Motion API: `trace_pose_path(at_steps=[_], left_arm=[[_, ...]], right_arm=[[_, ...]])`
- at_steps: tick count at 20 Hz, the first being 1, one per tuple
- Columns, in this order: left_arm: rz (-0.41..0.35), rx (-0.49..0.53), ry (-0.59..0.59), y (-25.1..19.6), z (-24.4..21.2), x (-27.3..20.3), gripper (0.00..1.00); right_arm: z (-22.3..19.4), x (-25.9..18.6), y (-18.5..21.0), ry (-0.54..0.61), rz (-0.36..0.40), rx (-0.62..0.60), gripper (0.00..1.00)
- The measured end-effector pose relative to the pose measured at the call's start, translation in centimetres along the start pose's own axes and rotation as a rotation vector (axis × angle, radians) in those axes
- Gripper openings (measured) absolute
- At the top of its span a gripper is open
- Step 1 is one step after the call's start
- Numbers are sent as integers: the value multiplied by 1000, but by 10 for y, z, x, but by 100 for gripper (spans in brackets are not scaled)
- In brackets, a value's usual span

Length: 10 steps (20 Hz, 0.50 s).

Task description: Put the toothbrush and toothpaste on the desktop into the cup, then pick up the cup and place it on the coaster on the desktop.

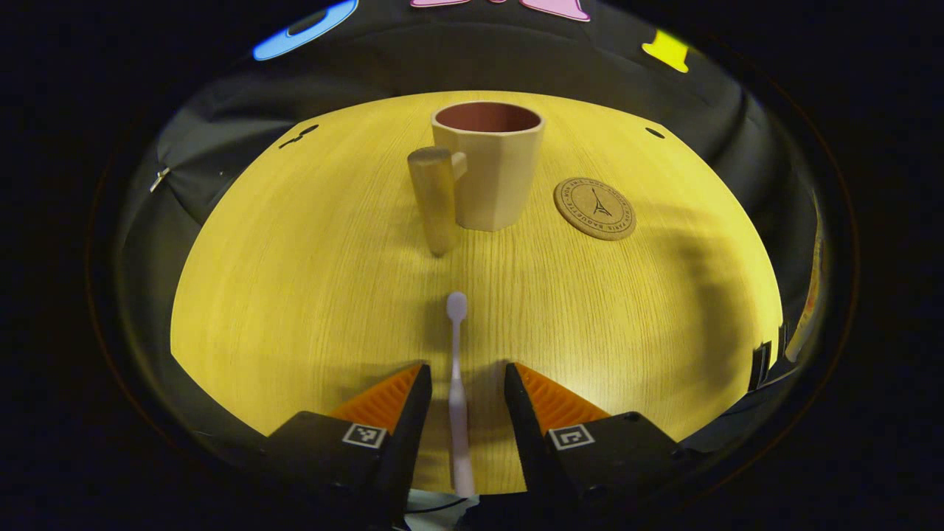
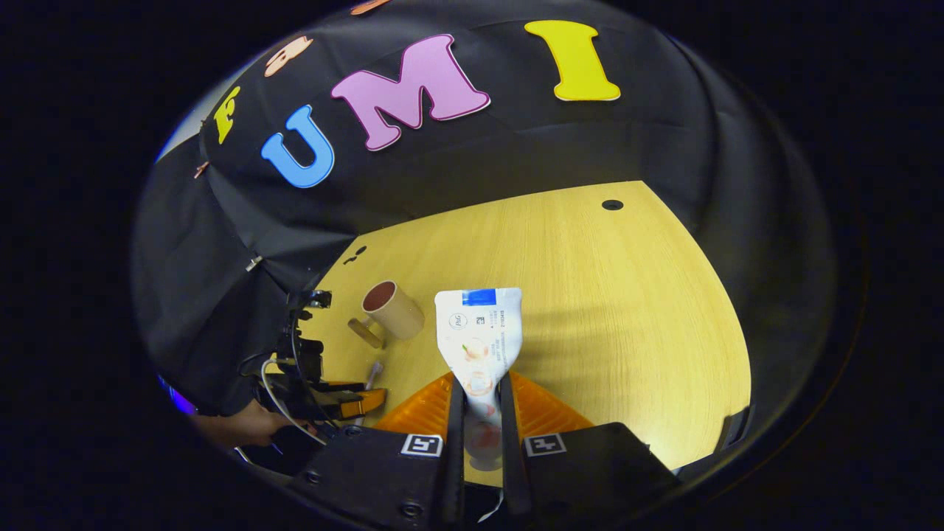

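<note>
Left claw straddles toothbrush; right claw pinches toothpaste.

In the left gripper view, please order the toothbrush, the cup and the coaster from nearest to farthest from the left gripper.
1. Pale slim toothbrush: between the left gripper fingers, on the yellow wooden desktop.
2. Beige faceted cup with wooden handle: straight ahead.
3. Round cork coaster: ahead right, beside the cup; too close to call against it.

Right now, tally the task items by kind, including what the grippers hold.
Cup: 1, standing on the desktop
Coaster: 1, bare, beside the cup
Toothbrush: 1, between the left gripper's open fingers
Toothpaste tube: 1, clamped in the right gripper
Total: 4
</note>
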<state>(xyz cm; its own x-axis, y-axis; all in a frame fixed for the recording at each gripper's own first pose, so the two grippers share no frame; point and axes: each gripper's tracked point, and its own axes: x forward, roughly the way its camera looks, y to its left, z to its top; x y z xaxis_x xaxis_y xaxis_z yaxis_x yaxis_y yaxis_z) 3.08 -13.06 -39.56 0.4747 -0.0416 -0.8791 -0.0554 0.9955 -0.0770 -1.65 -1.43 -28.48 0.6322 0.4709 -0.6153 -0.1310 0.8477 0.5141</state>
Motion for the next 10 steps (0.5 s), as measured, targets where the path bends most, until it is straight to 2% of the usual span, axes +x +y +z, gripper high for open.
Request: trace_pose_path(at_steps=[2, 4, 7, 10], left_arm=[[-6, 32, 5, -5, -1, 2, 57], [-15, 81, 9, -13, 0, 1, 36], [-14, 155, 7, -18, 3, 2, 15], [-56, 169, -12, -20, 3, -1, 7]], right_arm=[[11, 1, 5, -22, 30, 34, 25], [17, 0, 6, -39, 39, 39, 25], [19, -3, 10, -46, 39, 28, 25], [21, -7, 21, -63, 39, 24, 25]])
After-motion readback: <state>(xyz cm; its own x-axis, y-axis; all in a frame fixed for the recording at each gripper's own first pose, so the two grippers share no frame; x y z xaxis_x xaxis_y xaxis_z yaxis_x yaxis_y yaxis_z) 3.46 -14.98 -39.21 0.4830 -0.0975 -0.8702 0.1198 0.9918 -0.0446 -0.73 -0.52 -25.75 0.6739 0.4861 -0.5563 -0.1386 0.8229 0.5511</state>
